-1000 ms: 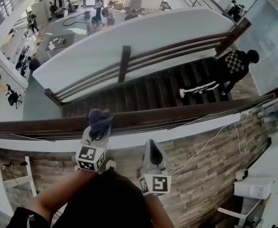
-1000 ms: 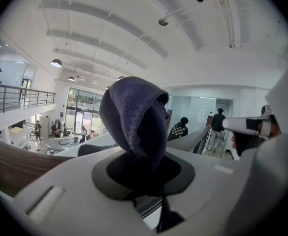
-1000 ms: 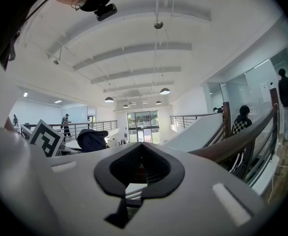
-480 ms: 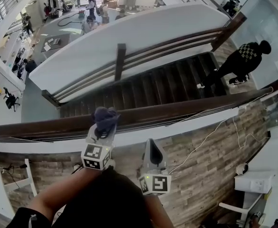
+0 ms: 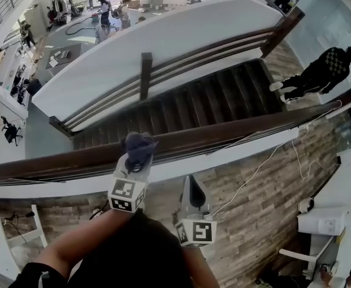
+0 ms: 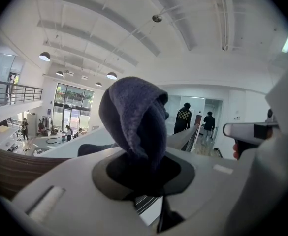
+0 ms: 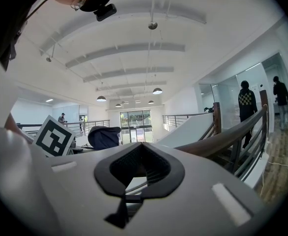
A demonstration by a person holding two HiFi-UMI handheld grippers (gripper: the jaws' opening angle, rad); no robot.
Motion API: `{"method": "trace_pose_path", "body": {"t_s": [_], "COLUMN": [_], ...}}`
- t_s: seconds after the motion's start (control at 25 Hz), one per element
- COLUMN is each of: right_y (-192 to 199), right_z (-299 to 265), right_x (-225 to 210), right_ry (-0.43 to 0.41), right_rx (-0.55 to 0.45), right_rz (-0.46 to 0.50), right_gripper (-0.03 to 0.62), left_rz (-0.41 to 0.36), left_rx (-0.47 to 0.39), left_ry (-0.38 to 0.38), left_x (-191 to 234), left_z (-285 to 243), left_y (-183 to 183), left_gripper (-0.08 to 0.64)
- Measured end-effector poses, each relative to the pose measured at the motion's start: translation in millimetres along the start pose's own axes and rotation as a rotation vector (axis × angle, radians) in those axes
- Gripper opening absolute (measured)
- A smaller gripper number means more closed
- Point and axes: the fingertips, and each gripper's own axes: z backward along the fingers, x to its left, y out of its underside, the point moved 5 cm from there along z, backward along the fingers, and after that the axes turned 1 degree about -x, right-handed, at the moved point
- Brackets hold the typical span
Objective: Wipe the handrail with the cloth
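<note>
Cloth (image 5: 140,147), dark blue and bunched, sat clamped in the left claw (image 5: 137,161). The jaws were clenched on its lower folds while the rest of the fabric stood up in a hooded lump above them. In the head view that lump lay over the top of the brown wooden handrail (image 5: 241,132), toward its left half. It appeared to rest on the wood, though the angle left actual contact uncertain.

The right claw (image 5: 192,189) hung just beside the left one, on the near side of the rail and apart from it, with its jaws closed together on nothing. In the right gripper view the handrail ran away to the right past that empty claw, and the cloth showed at the left next to the left gripper's marker cube (image 7: 55,135).

Beyond the rail a dark staircase (image 5: 193,110) dropped away, and a person (image 5: 326,72) in a checked top stood at its upper right end. A white cable (image 5: 265,168) trailed across the plank floor (image 5: 259,221) on the near side.
</note>
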Motion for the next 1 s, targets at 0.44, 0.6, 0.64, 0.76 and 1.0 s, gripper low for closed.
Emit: {"method": "trace_pose_path", "body": {"t_s": [0.44, 0.6, 0.64, 0.76, 1.0], "right_y": [0.0, -0.9, -1.6, -2.9, -12.3], "right_z": [2.4, 4.3, 4.8, 6.5, 4.9], "right_x": [-4.6, -8.1, -8.3, -7.9, -1.2], "right_ry": [0.014, 0.024, 0.027, 0.023, -0.004], "right_rx": [-0.001, 0.004, 0.004, -0.007, -0.023], "right_rz": [-0.003, 0.000, 0.001, 0.003, 0.053], "right_gripper": [0.002, 0.002, 0.002, 0.002, 0.003], "left_rz": [-0.016, -0.031, -0.035, -0.039, -0.065], "left_rx": [0.006, 0.010, 0.008, 0.007, 0.001], "left_ry": [0.047, 0.075, 0.078, 0.085, 0.178], "left_x": [-14.8, -23.4, -24.8, -27.3, -30.7], "left_z": [-12.2, -19.1, -20.1, -21.0, -18.9], "left_y": [-0.9, 0.4, 0.8, 2.3, 3.3], "left_gripper": [0.081, 0.081, 0.081, 0.081, 0.081]}}
